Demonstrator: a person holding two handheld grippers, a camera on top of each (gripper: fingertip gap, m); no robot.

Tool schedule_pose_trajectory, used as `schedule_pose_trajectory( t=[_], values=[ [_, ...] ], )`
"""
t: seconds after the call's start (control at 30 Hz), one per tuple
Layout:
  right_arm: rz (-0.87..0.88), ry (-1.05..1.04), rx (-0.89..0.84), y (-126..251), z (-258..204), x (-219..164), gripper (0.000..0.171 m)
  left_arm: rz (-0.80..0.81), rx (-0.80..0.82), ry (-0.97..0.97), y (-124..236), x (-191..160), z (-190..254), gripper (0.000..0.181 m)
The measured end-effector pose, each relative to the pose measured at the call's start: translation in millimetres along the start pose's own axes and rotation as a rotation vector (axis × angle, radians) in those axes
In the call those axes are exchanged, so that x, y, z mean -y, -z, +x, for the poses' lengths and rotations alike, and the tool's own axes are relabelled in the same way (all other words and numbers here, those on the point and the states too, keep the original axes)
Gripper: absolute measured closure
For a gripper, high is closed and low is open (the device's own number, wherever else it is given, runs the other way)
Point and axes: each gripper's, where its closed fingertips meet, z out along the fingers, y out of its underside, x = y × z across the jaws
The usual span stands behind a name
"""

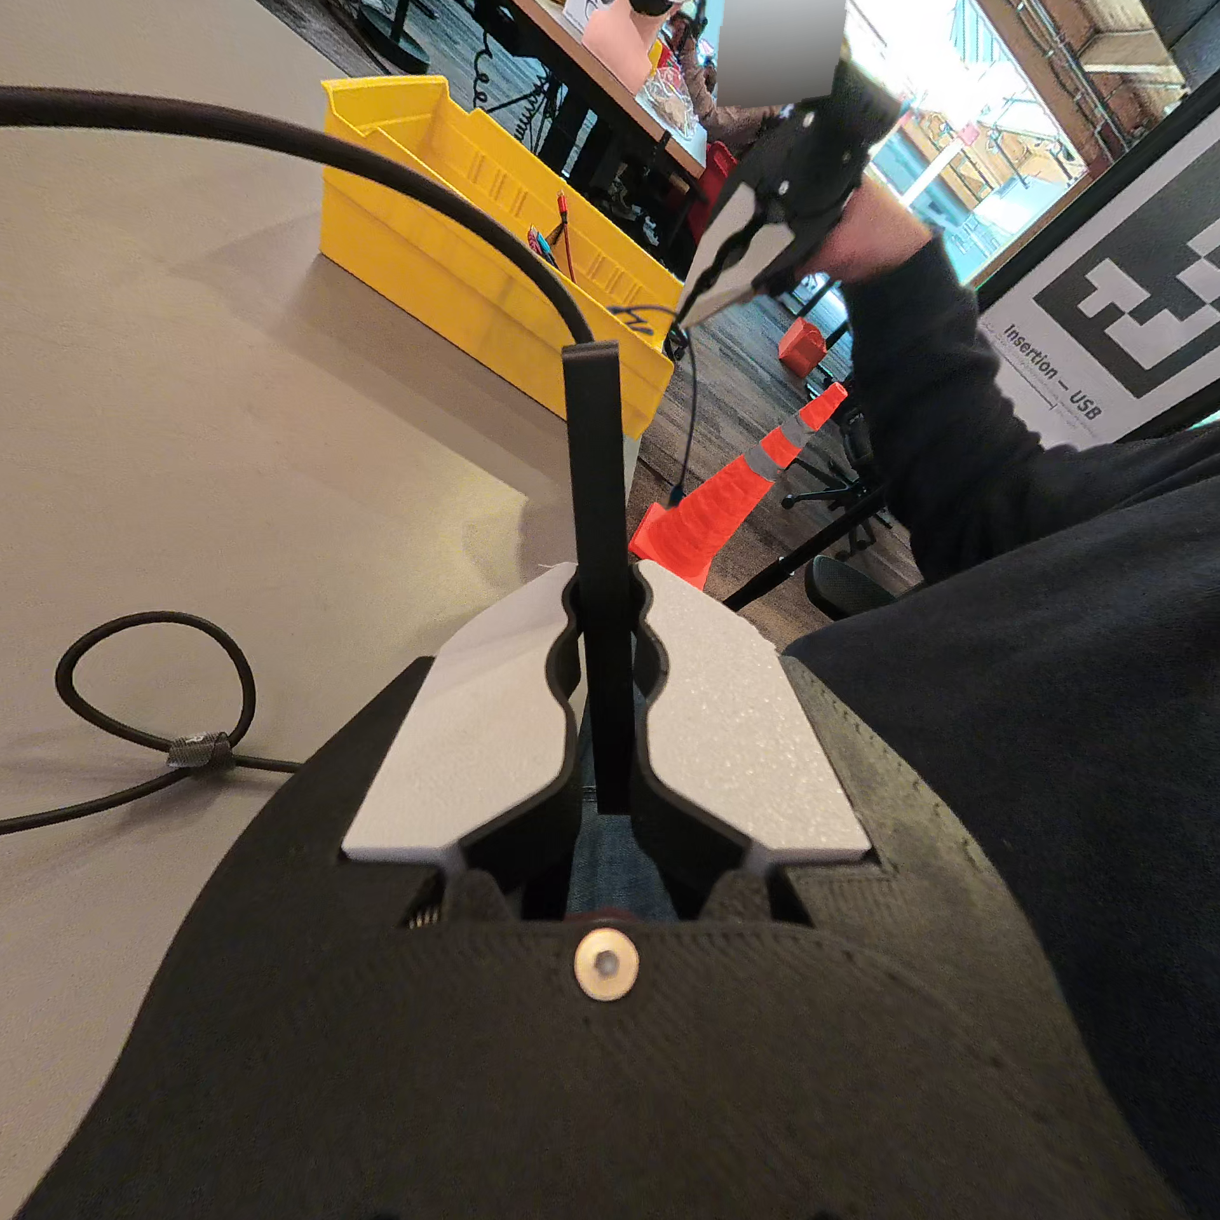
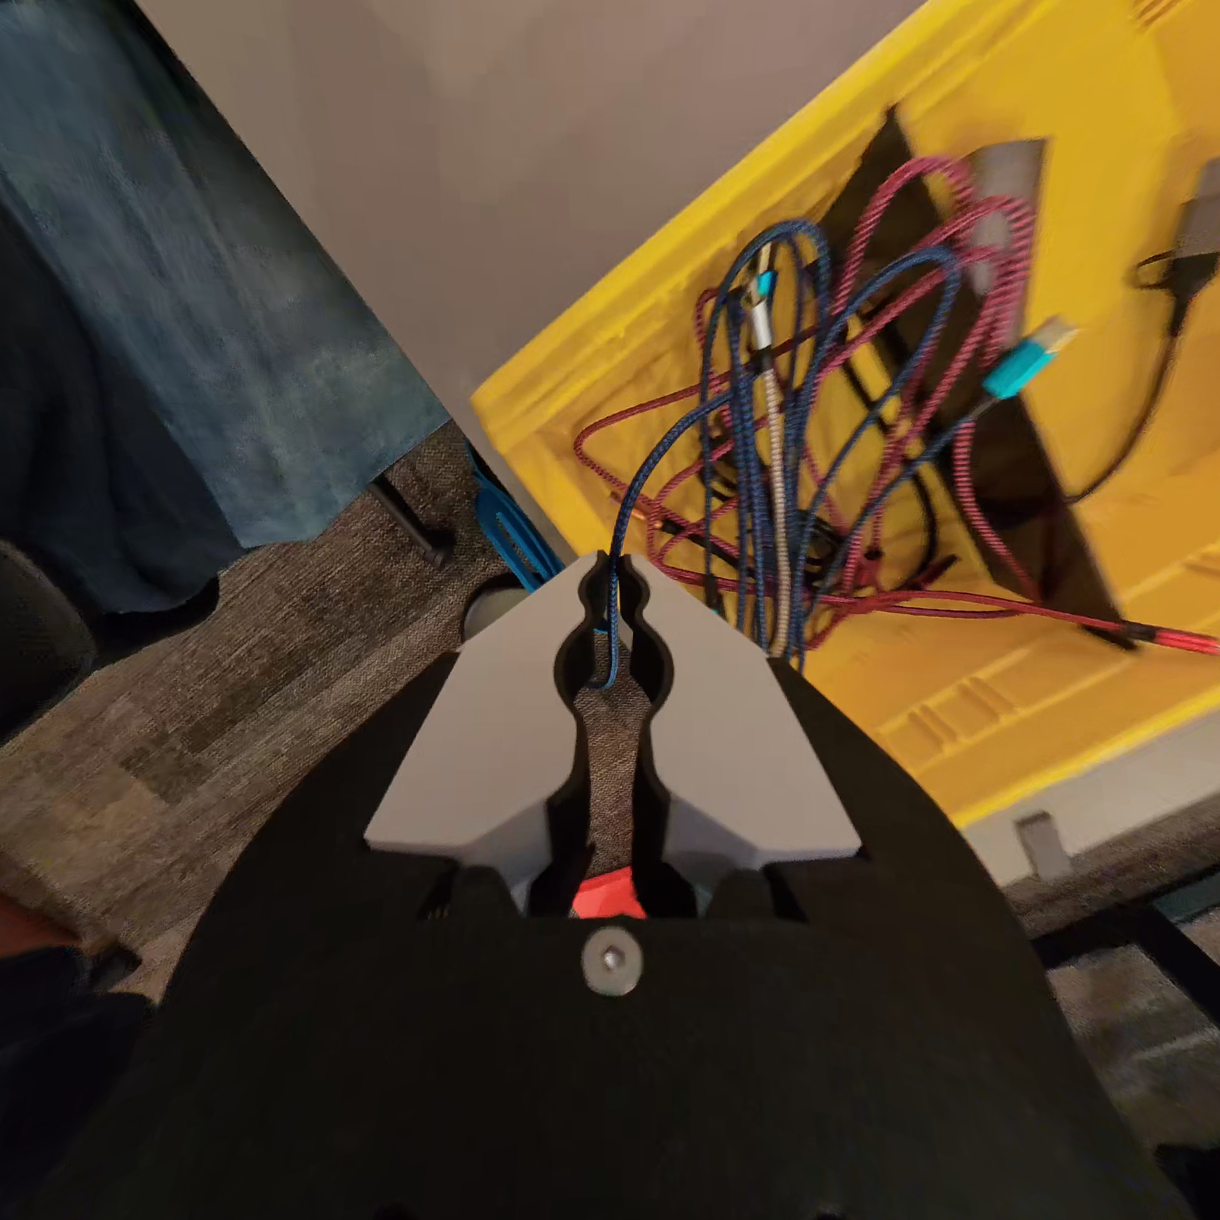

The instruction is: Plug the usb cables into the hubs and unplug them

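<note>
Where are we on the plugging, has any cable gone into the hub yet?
Done: left gripper is shut on the black hub, held edge-on. In hand: right gripper pinches a blue braided cable mid-length, above the yellow bin; its plug isn't gripped. Left: no cable shows plugged in; plugging and unplugging remain.

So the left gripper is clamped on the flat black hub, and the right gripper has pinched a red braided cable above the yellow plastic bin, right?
Not quite: the right gripper pinches a blue braided cable, not a red one, as the right wrist view shows. The left gripper is indeed clamped on the flat black hub, and the yellow plastic bin lies below the right one.
</note>
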Motion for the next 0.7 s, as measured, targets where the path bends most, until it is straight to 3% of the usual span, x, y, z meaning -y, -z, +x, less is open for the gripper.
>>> schedule_pose_trajectory(
  t=[0.2, 0.37, 0.7],
  values=[
    [0.044, -0.074, 0.007, 54.5, 23.7, 36.8, 0.171, -0.005, -0.007, 0.0, -2.2, -1.2, 0.3, 0.17],
    [0.163, -0.176, -0.004, 69.3, 69.6, 71.4, 0.17, -0.004, -0.009, -0.005, -0.9, -1.5, 1.7, 0.171],
    [0.709, -0.425, -0.097, 77.6, 134.8, 104.6, 0.171, -0.008, -0.017, 0.008, -2.1, -4.0, -1.5, 0.171]
  ],
)
